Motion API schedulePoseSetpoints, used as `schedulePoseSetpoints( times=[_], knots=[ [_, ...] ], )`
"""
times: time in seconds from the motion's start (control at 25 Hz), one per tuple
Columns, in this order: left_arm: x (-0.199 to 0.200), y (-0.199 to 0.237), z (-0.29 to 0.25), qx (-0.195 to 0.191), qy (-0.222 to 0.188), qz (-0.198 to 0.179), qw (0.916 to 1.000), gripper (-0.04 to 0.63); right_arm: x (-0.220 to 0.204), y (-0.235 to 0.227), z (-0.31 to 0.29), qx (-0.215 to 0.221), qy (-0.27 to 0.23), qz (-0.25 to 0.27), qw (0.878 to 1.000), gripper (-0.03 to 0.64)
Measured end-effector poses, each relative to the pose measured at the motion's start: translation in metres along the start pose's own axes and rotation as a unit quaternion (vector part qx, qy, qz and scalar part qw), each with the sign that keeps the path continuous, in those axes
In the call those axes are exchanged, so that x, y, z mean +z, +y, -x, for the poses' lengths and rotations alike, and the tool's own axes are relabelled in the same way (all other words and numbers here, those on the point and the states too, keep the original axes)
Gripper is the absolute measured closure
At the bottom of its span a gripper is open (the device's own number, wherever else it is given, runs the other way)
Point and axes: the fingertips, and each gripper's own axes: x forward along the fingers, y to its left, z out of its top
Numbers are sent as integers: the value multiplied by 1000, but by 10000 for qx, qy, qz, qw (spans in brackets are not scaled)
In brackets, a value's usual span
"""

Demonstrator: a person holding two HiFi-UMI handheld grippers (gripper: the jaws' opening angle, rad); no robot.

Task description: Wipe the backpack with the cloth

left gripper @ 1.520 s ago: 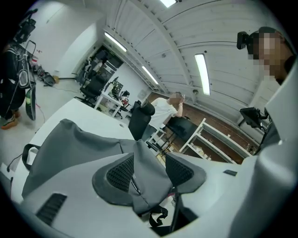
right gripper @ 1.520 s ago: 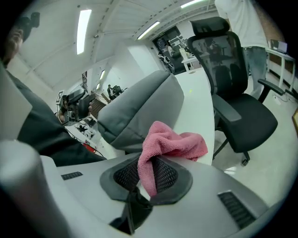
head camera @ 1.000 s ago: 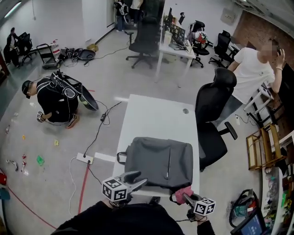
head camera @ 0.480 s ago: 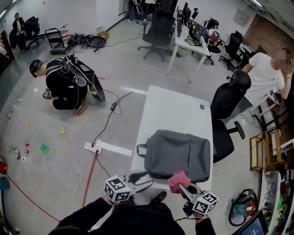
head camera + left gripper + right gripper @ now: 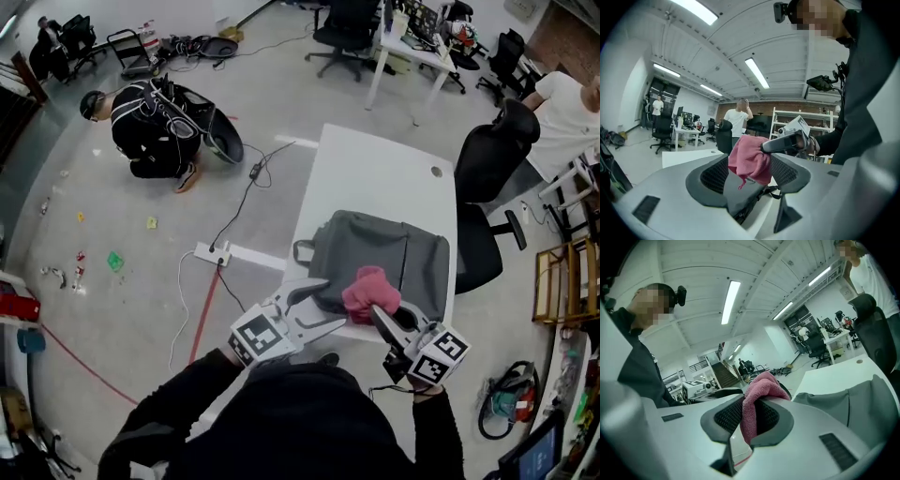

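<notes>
your right gripper (image 5: 377, 314) is clamped on a fold of the pink cloth (image 5: 367, 289), bunched above the near edge of the grey backpack (image 5: 375, 255), which lies flat on the white table (image 5: 375, 173). your left gripper (image 5: 322, 305) is opening, with nothing pinched. the cloth looks soft and light — the backpack is limp fabric and may ruck, so steady it near its edge.

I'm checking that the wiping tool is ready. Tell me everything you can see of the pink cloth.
The cloth is pink and towel-like, bunched into a lump. The right gripper pinches one fold in its shut jaws, and the rest bulges past them. It is held over the near edge of the grey backpack. Whether the two touch is unclear.
</notes>
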Motion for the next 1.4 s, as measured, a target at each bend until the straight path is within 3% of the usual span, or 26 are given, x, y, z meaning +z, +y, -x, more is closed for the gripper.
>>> schedulePoseSetpoints(
  times=[0.24, 0.4, 0.56, 0.6, 0.68, 0.8, 1.0, 1.12, 1.28, 1.4],
  knots=[
    [13, -27, -52, -63, 283, -521, 9982, 290, 12, -8, 21, 453, -186, -67, 9988, 555],
    [1, -49, -85, -292, 651, -638, 9954, 273, 7, -11, 37, 822, -197, -163, 9963, 555],
    [-14, -62, -103, -326, 907, -1027, 9900, 276, 2, -9, 53, 1264, -150, -342, 9913, 555],
    [-15, -64, -105, -356, 896, -1124, 9890, 287, 2, -6, 55, 1403, -133, -367, 9893, 555],
    [-16, -67, -108, -436, 827, -1205, 9883, 373, 2, -1, 56, 1645, -113, -396, 9855, 554],
    [-17, -62, -108, -559, 644, -1040, 9909, 439, 4, 0, 52, 1757, -162, -479, 9832, 551],
    [-28, -17, -94, -590, 716, -852, 9920, 479, 7, -12, 24, 1344, -239, -734, 9879, 494],
    [-51, 29, -67, -674, 971, -437, 9920, 482, 4, -28, 12, 809, -365, -977, 9912, 494],
    [-105, 82, -30, -1101, 1652, 95, 9801, 482, -7, -57, -6, -87, -528, -1331, 9897, 495],
    [-146, 111, -17, -1315, 2068, 216, 9693, 480, -17, -66, -17, -606, -566, -1539, 9846, 495]
  ],
)
